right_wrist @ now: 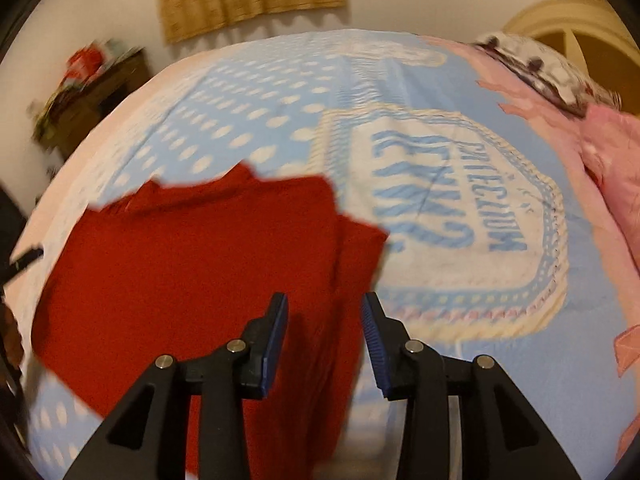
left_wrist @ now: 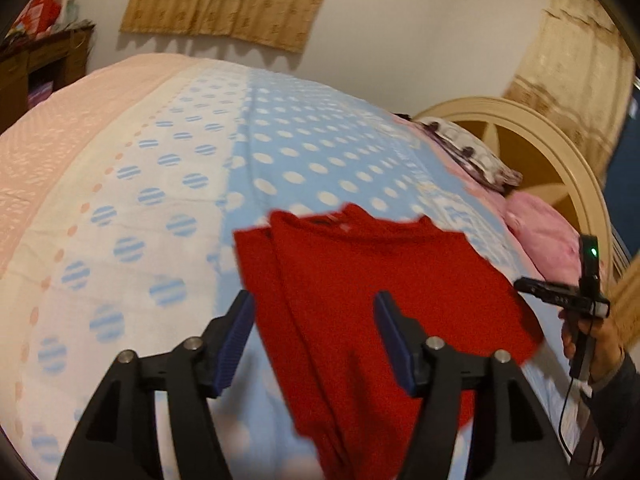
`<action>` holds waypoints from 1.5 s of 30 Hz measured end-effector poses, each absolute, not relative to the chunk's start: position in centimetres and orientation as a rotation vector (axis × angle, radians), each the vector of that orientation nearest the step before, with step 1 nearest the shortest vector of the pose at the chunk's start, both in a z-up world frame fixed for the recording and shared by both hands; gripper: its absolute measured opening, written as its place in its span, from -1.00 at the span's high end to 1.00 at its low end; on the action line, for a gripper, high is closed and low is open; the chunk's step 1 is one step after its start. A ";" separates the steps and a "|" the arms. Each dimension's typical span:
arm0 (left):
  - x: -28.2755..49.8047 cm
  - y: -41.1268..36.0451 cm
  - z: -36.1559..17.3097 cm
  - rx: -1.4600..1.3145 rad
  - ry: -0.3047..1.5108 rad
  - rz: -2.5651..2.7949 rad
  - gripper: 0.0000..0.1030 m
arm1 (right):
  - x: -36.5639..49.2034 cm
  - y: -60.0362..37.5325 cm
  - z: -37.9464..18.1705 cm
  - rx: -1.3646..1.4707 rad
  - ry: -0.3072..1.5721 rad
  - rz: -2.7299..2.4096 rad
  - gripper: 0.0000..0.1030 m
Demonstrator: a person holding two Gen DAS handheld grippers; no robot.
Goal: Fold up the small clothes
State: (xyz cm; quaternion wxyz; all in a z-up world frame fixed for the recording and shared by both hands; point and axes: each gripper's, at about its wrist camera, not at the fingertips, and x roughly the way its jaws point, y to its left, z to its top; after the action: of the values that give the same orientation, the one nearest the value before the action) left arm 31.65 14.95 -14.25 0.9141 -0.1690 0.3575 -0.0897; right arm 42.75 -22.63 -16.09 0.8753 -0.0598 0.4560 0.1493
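A small red garment (left_wrist: 360,280) lies spread on the bed's blue dotted sheet (left_wrist: 304,148), its collar toward the far side and a fold along its left edge. My left gripper (left_wrist: 314,308) hovers over the garment's near left part, open, with cloth below the gap and no pad pressing on it. In the right wrist view the same red garment (right_wrist: 192,260) fills the lower left. My right gripper (right_wrist: 324,304) stands open above its right edge, where a sleeve lies folded in. The right gripper's body (left_wrist: 560,294) and the hand (left_wrist: 592,344) holding it show at the far right of the left wrist view.
A pink pillow (left_wrist: 544,232) and a patterned pillow (left_wrist: 472,152) lie against the cream headboard (left_wrist: 532,128). A dark wooden cabinet (left_wrist: 44,64) stands beyond the bed on the left. Curtains (left_wrist: 228,0) hang on the wall. The sheet has a large printed emblem (right_wrist: 460,208).
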 end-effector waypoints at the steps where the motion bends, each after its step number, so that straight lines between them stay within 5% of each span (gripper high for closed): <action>1: 30.7 14.4 -14.2 -0.328 0.736 -0.198 -0.36 | 41.9 -22.8 -16.1 -0.126 0.958 0.314 0.24; 10: 28.0 11.4 -16.1 -0.182 0.792 -0.192 -0.47 | 37.1 -24.9 -17.9 -0.050 1.051 0.361 0.25; 13: 28.6 11.8 -18.1 -0.203 0.907 -0.135 -0.47 | 36.0 -24.4 -18.8 -0.061 1.082 0.375 0.83; 22: 27.0 13.1 -16.8 -0.278 0.851 -0.102 -0.48 | 34.1 -23.6 -18.3 -0.179 1.040 0.320 0.83; 25: 27.1 14.1 -15.5 -0.297 0.785 -0.056 -0.55 | 33.8 -22.7 -16.7 -0.226 0.968 0.288 0.68; 28: 28.5 13.9 -16.3 -0.294 0.813 -0.038 -0.59 | 34.2 -20.4 -15.4 -0.243 0.928 0.328 -0.10; 45: 28.1 11.8 -19.6 -0.196 0.931 -0.057 -0.91 | 34.1 -16.4 -20.2 -0.257 0.989 0.393 -0.14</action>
State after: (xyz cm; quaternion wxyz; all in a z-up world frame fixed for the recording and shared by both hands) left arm 28.14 11.79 -19.62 0.8886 -0.0942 0.4480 -0.0275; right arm 34.11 -16.44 -20.22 0.8538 -0.1222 0.4704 0.1868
